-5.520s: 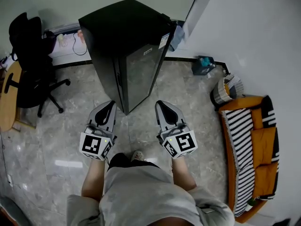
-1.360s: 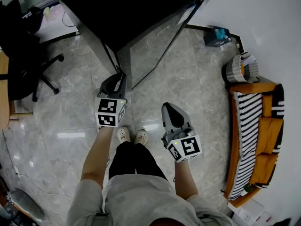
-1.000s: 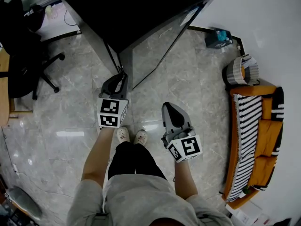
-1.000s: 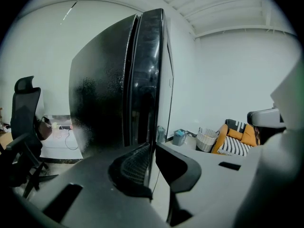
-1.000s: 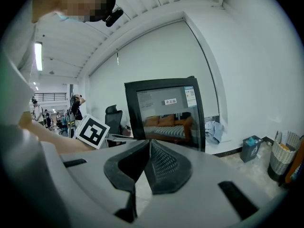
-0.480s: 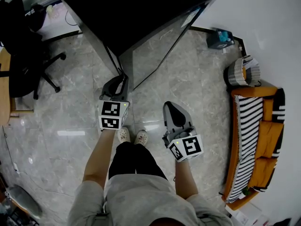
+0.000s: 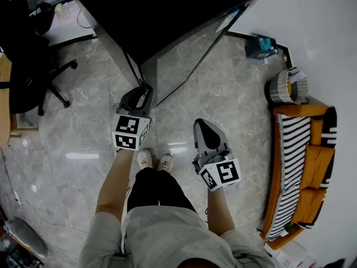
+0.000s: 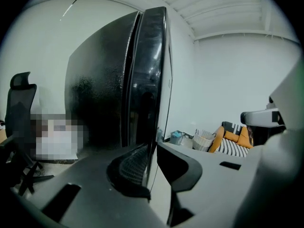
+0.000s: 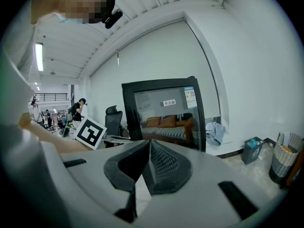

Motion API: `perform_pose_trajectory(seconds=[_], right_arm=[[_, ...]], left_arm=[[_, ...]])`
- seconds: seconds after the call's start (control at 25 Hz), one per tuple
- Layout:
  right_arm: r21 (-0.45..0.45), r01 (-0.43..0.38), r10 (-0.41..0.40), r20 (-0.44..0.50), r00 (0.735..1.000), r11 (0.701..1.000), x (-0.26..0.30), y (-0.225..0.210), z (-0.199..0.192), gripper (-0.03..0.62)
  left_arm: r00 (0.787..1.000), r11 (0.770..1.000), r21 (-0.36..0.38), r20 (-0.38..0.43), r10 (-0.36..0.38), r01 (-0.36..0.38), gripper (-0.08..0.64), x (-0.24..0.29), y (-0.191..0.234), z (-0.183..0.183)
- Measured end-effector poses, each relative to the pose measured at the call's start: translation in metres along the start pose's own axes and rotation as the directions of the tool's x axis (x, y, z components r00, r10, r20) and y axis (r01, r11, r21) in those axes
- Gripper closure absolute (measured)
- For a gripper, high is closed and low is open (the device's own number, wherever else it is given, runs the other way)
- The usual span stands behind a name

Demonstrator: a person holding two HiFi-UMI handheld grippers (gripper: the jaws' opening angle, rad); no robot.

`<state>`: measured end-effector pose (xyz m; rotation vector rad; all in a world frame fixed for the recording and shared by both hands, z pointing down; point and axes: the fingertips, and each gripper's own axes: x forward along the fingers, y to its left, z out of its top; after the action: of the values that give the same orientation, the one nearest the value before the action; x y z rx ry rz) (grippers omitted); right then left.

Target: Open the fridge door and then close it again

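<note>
Two grippers are held out over the floor in front of the fridge point(image 7: 167, 15), which stands at the far side of the room with its glossy door point(image 7: 192, 52) turned toward the near right. The door is judged to be heavy, stiff and smooth. It is probably held by a seal, so a firm pull is likely needed at first, followed by an easy swing on the hinge. The glass-like face is best not struck. No handle can be made out, so hold is best taken on the free upright edge at the near corner, away from the hinge. That edge is taken between the jaws of the left gripper point(image 8: 152, 148). The jaws are drawn in to a narrow gap, one on each side of the edge, and the door appears to be pinched. Whether the door is ajar cannot be told. The right gripper point(image 9: 148, 144) is held nearer and to the right, well apart from the fridge, with its jaws pressed together and nothing between them.
</note>
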<state>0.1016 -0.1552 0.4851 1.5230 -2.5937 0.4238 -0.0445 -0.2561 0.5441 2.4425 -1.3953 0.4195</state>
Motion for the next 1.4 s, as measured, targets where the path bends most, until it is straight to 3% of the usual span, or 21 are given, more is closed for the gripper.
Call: perform_pose_trajectory(seconds=[0.4,0.64,0.84,1.0,1.4], right_arm=[[0.009,-0.011,0.011,-0.012,1.000,1.000,-0.001,0.000,-0.004,0.569],[-0.021,0.006,-0.006,-0.009,1.000,1.000,-0.010,-0.005,0.002,0.569],[-0.019,0.083,-0.082,0.019,0.996,0.996,-0.047,-0.033,0.009,0.569],[0.009,0.130,-0.130,0.024,0.991,0.992,-0.075,-0.047,0.005,0.569],[0.016,0.145,-0.145,0.040,0.989,0.989,-0.099,-0.053,0.005,0.569]], left_arm=[[1.000,1.000,0.003,0.000,-0.002,0.002,0.509,-0.001,-0.005,0.000],[0.996,0.984,0.158,0.019,-0.089,0.085,0.525,-0.015,-0.093,-0.015],[0.992,0.987,0.097,0.007,-0.128,0.127,0.528,-0.016,-0.138,-0.022],[0.997,0.997,0.006,0.009,-0.075,0.075,0.528,-0.015,-0.151,-0.022],[1.000,1.000,-0.013,0.006,-0.003,0.004,0.528,-0.010,-0.171,-0.021]])
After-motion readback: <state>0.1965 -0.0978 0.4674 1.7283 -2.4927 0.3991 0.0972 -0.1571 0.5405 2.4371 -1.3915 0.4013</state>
